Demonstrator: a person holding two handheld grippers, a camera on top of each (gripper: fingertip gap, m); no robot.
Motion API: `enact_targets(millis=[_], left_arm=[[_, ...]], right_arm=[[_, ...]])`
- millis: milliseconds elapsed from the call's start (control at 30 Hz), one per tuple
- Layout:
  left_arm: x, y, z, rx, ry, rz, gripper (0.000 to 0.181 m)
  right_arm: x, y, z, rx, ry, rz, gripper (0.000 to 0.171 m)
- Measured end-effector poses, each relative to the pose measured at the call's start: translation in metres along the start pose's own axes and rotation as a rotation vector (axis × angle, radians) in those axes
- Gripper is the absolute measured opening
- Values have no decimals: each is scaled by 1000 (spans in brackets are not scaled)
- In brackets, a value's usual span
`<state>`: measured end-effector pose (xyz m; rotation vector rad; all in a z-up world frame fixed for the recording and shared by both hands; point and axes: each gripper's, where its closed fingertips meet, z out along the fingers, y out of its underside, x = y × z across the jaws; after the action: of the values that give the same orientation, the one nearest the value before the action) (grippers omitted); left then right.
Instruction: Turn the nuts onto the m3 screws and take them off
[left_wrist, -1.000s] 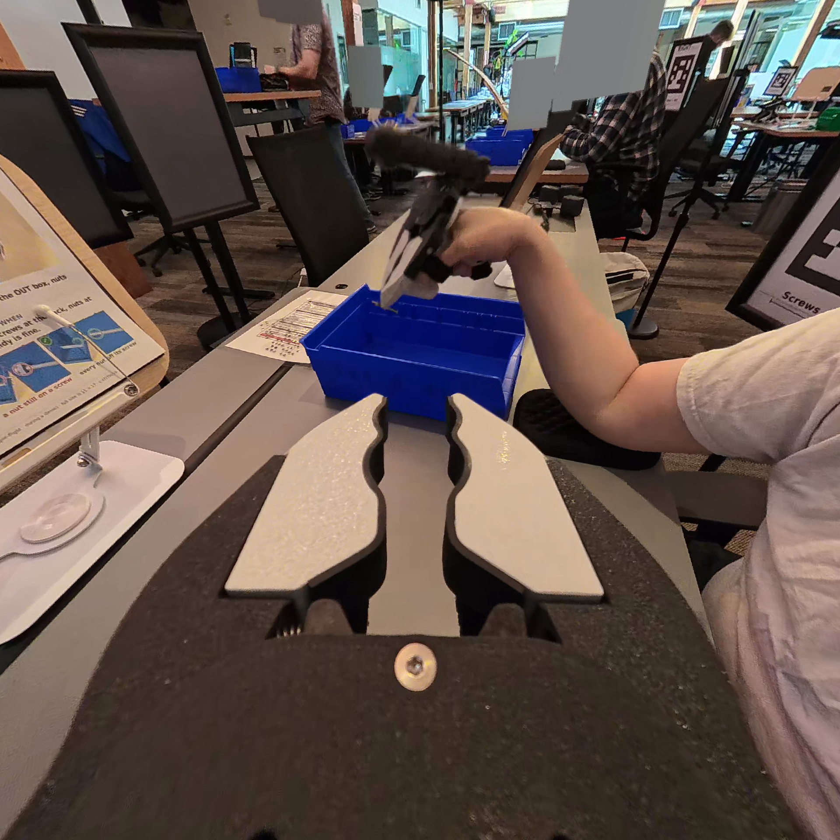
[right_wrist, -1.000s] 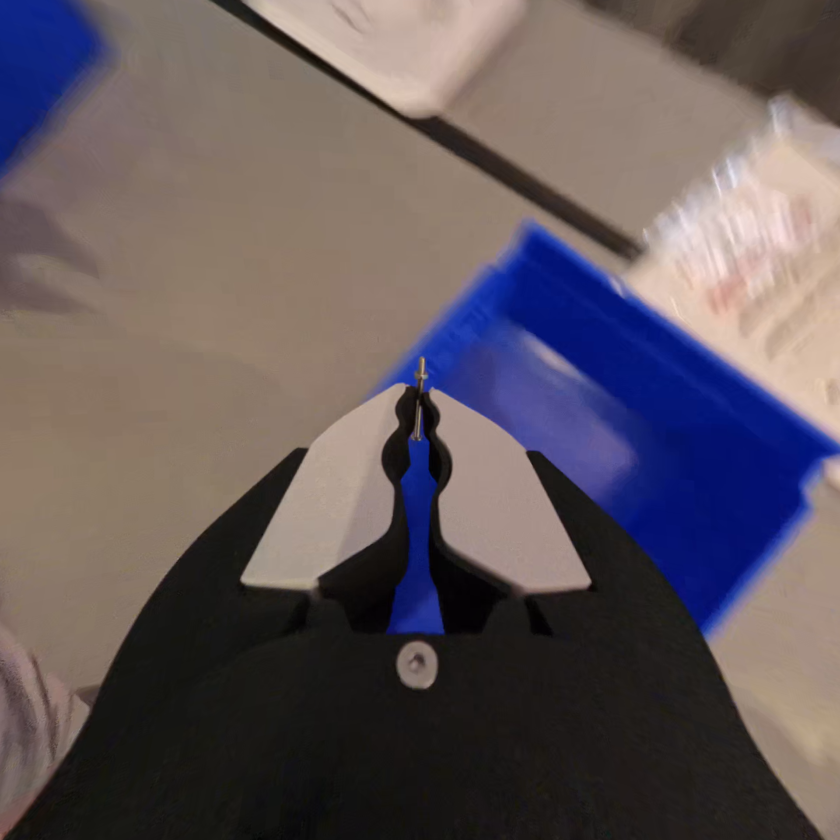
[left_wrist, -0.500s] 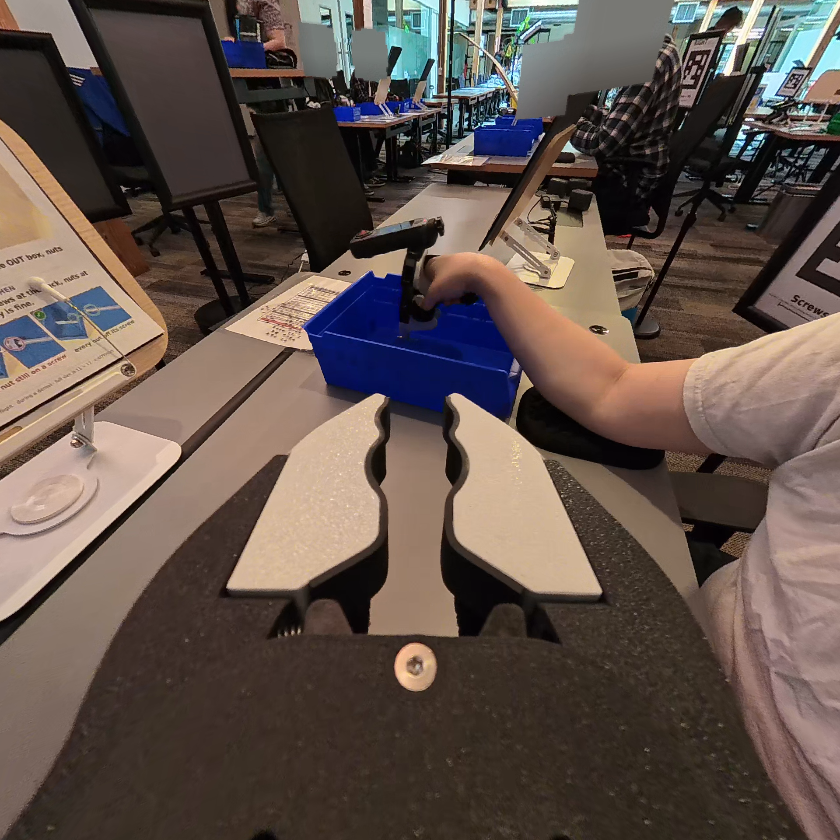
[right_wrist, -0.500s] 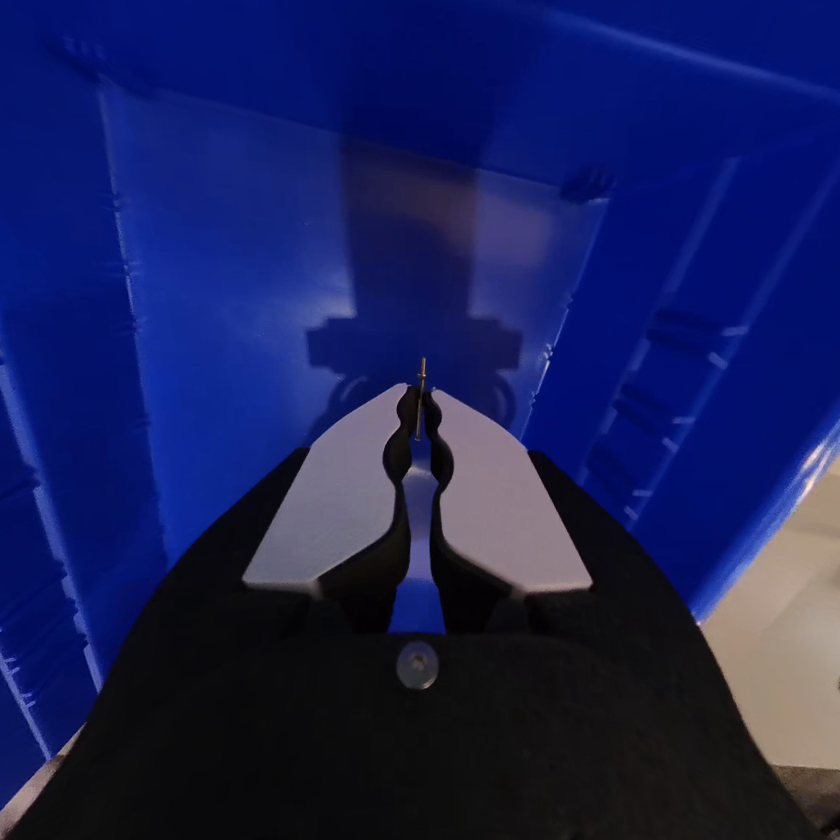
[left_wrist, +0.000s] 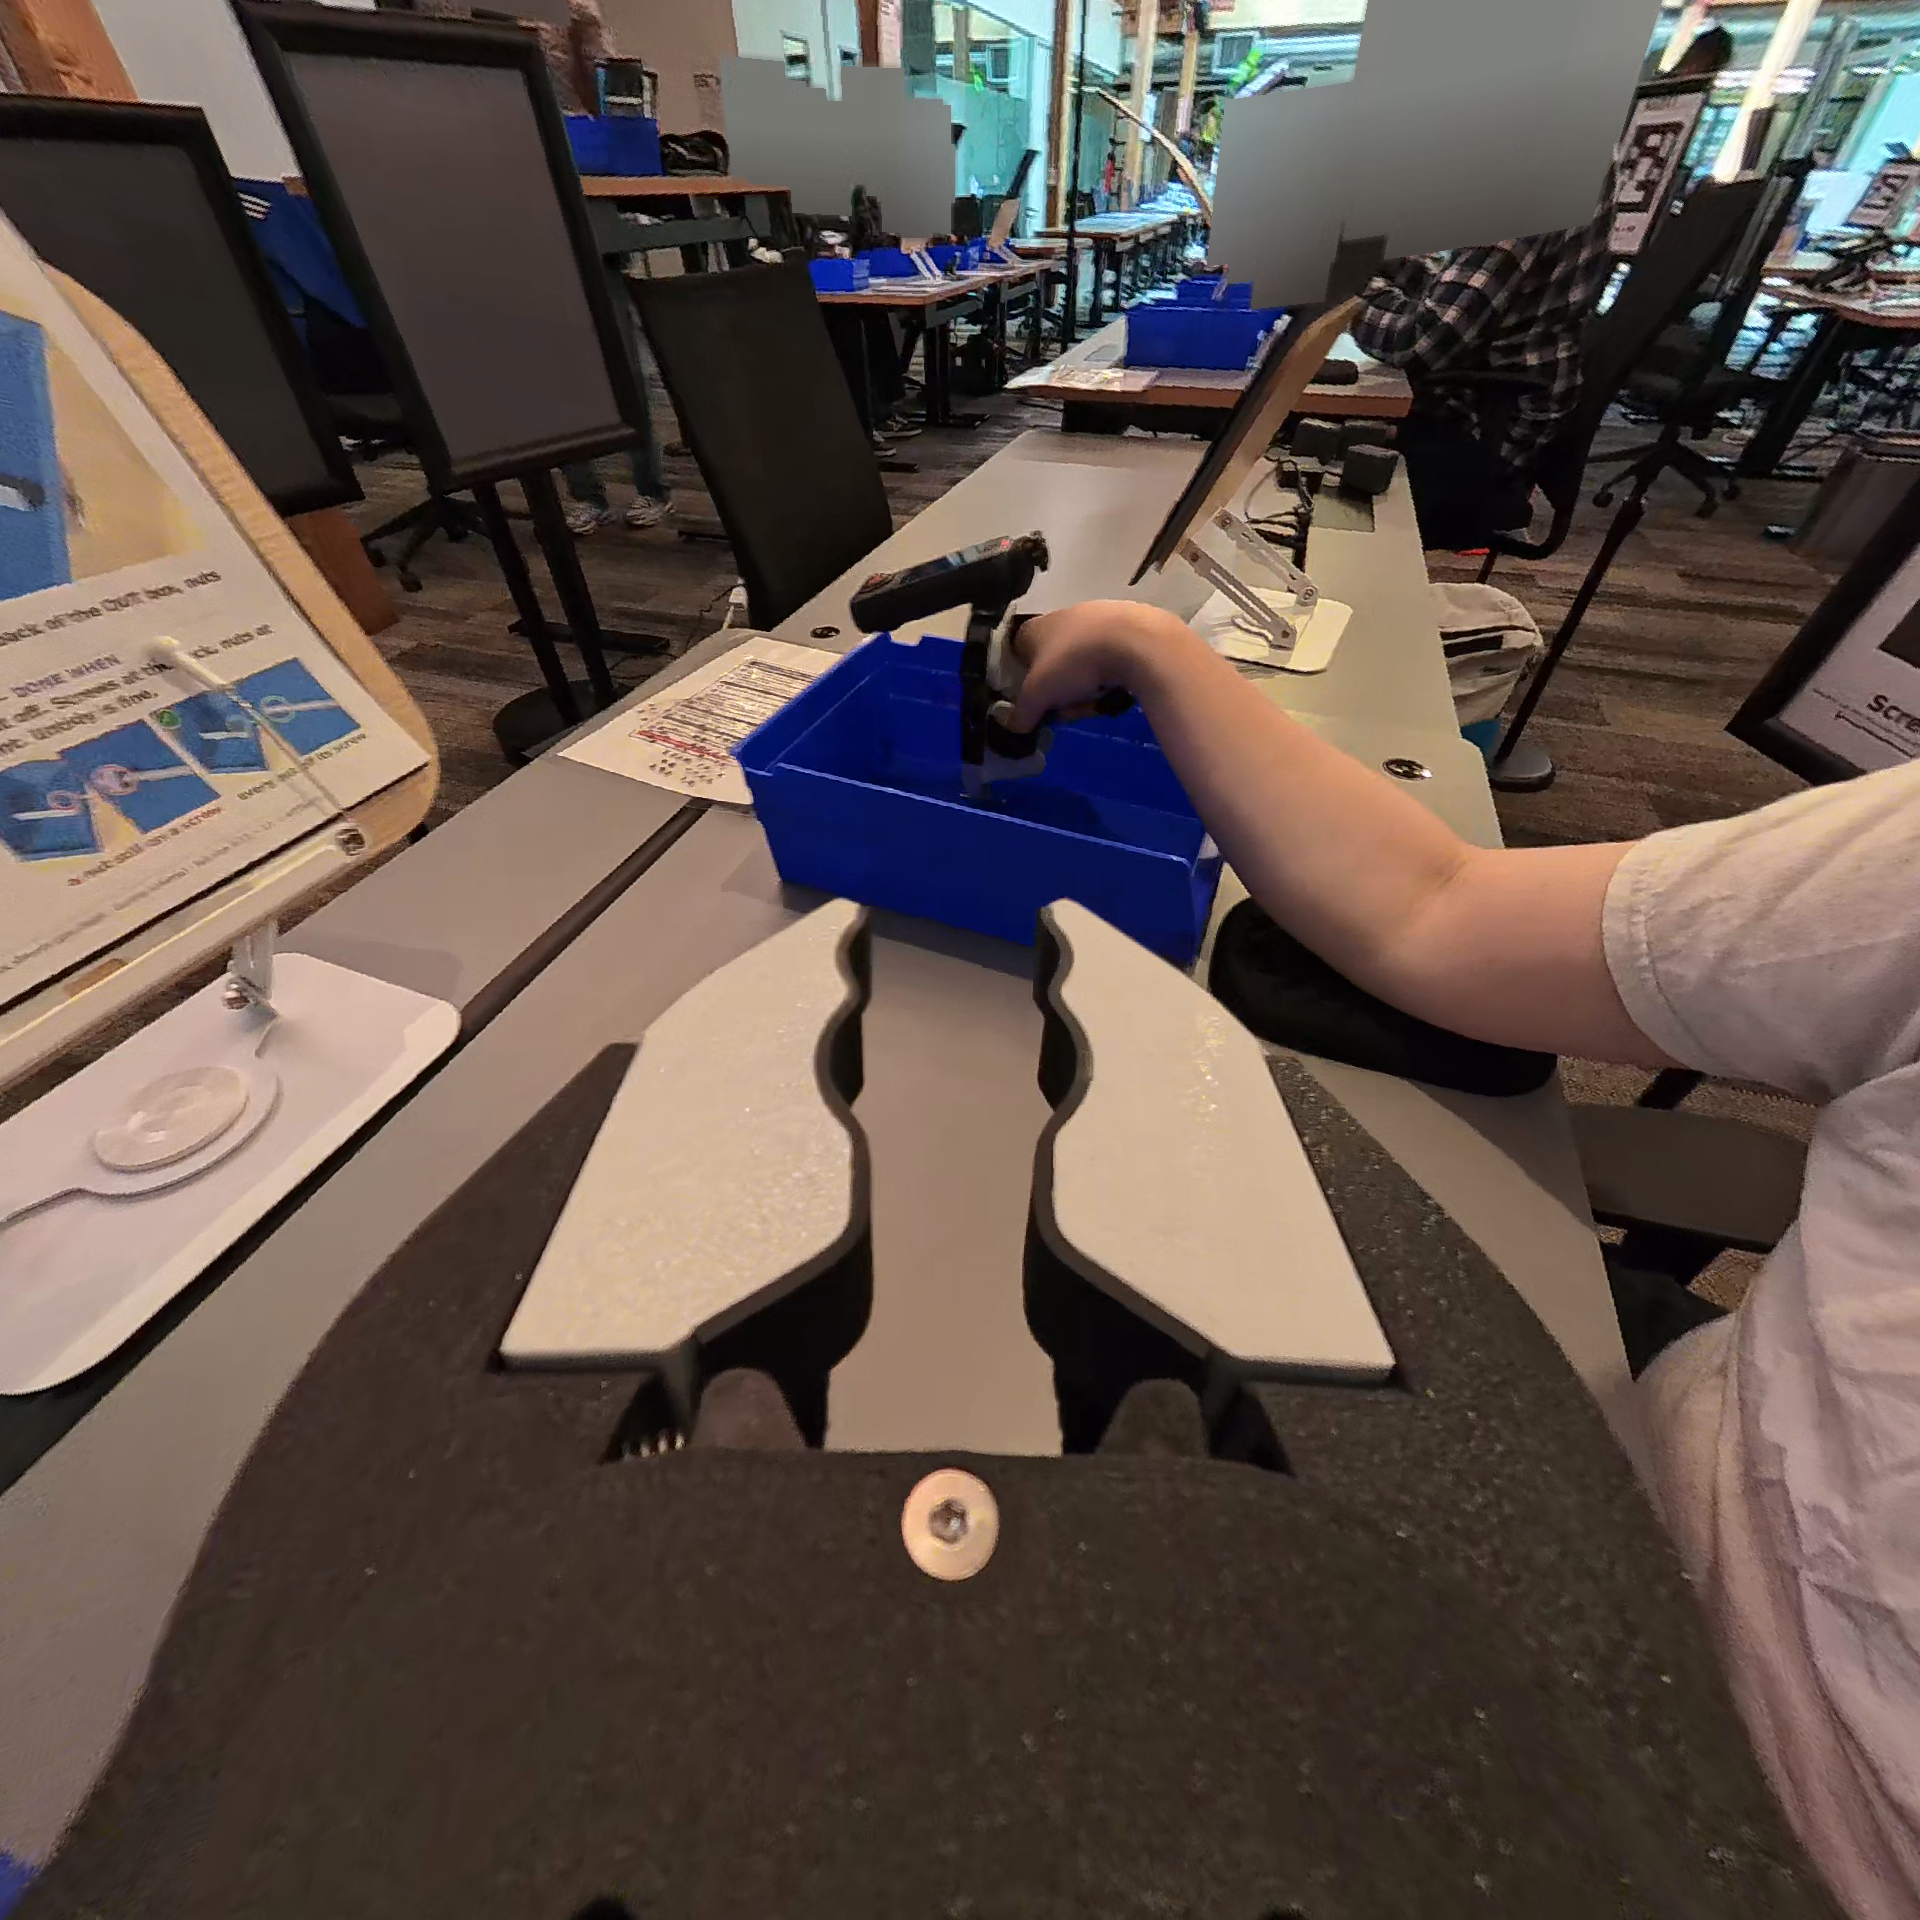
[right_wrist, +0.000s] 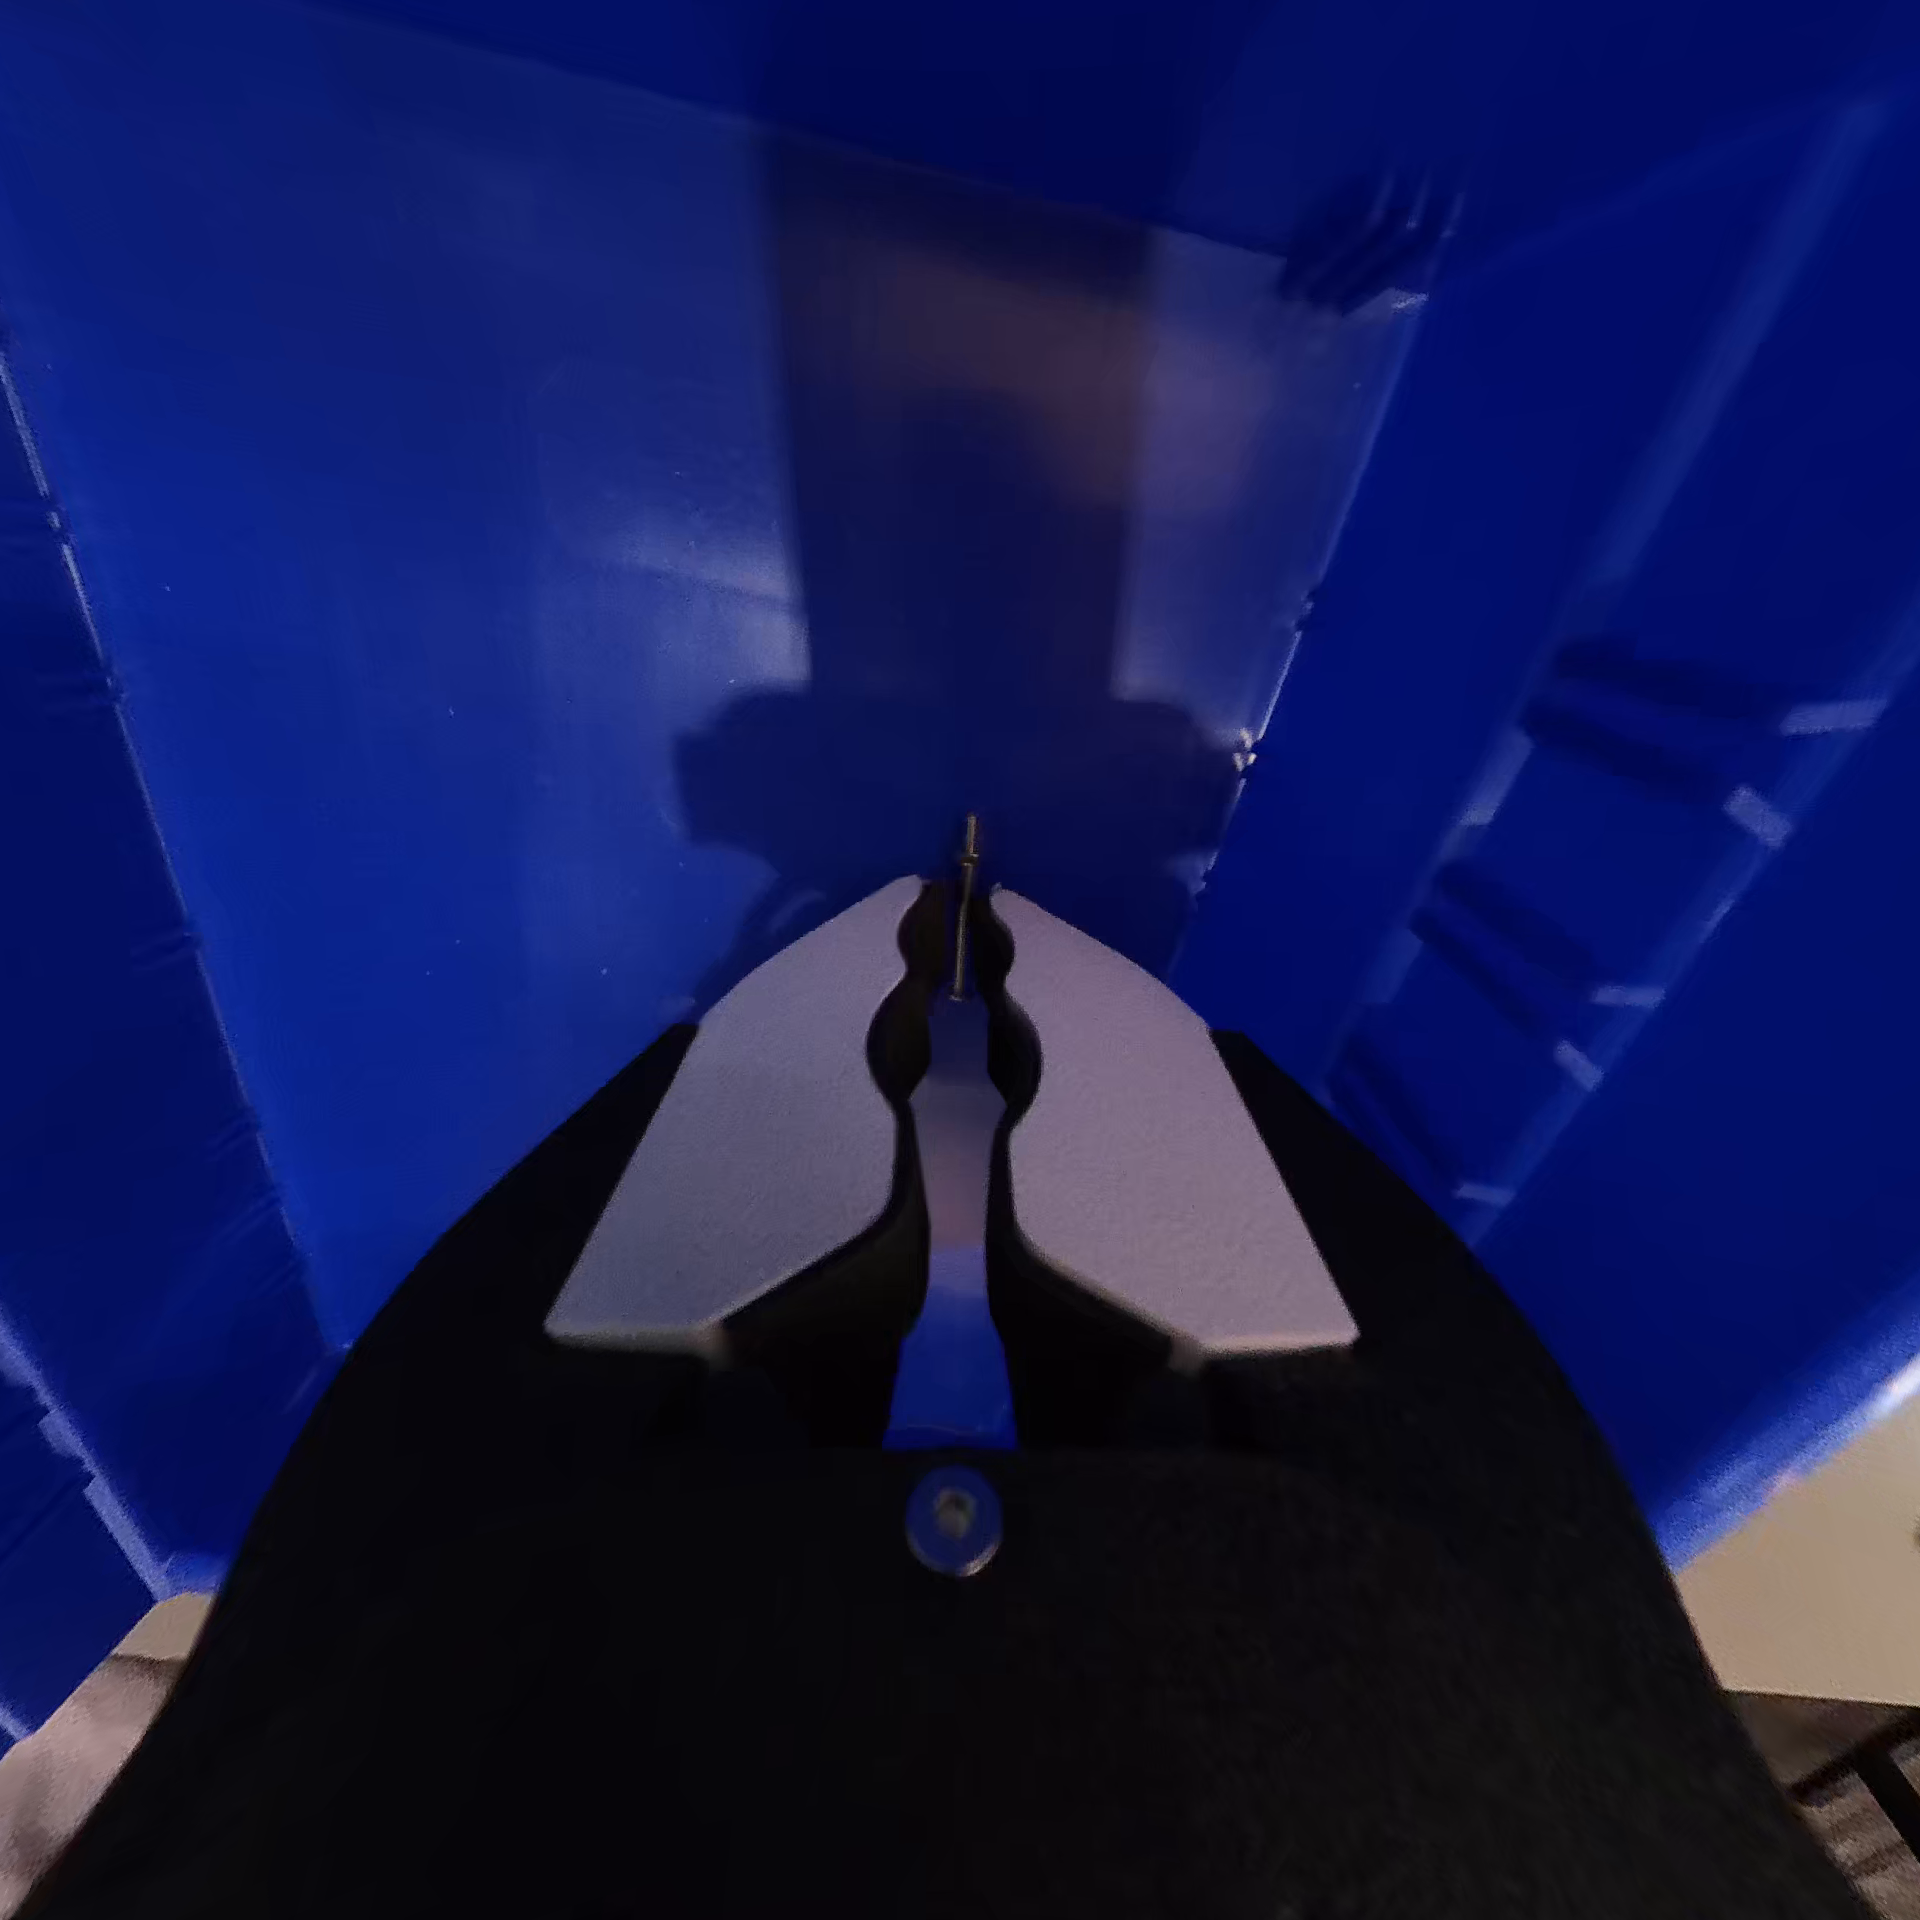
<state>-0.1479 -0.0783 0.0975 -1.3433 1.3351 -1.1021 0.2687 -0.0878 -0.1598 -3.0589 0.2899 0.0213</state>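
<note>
Lowered deeper into our blue bin (right_wrist: 436, 644), our right claw (right_wrist: 961, 894) pinches a screw (right_wrist: 964, 914); our left claw (left_wrist: 948, 935) gapes empty above the desk (left_wrist: 582, 883).

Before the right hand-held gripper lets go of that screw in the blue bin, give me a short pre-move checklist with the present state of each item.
1. Screw pinched at the tips of the right hand-held gripper: ok.
2. Right hand-held gripper lowered inside the blue bin: ok.
3. Nut on the screw: cannot tell; a small step shows near its tip, too small to judge.
4. Bin floor under the screw bare: ok in the part in view.
5. Left hand-held gripper open, holding nothing, short of the bin over the grey table: ok.
6. Screw tip touching the floor: cannot tell.
</note>
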Motion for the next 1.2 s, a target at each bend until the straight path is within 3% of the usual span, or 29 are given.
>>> enact_targets(millis=[100,200,367,500,567,667,833,1200], left_arm=[[-8,-7,-8,33,-38,-8,34],[-17,-15,-26,33,-90,15,35],[-69,0,-89,-180,-432,116,31],[-115,41,-157,-419,-691,67,27],[-127,78,-183,-561,-715,-45,27],[-148,118,-214,-679,-757,-230,18],[-153,164,-229,-811,-711,-474,12],[-180,178,-237,-881,-834,-439,9]], right_arm=[[-5,-1,-12,21,-12,-7,20],[-8,-7,-47,135,39,-19,26],[-45,-27,-141,518,83,-142,28],[-104,-46,-218,928,-10,-353,29],[-144,-48,-253,1156,-174,-498,24],[-172,-47,-286,1348,-357,-551,22],[-181,-47,-291,1398,-276,-612,22],[-203,-59,-262,1278,-175,-697,22]])
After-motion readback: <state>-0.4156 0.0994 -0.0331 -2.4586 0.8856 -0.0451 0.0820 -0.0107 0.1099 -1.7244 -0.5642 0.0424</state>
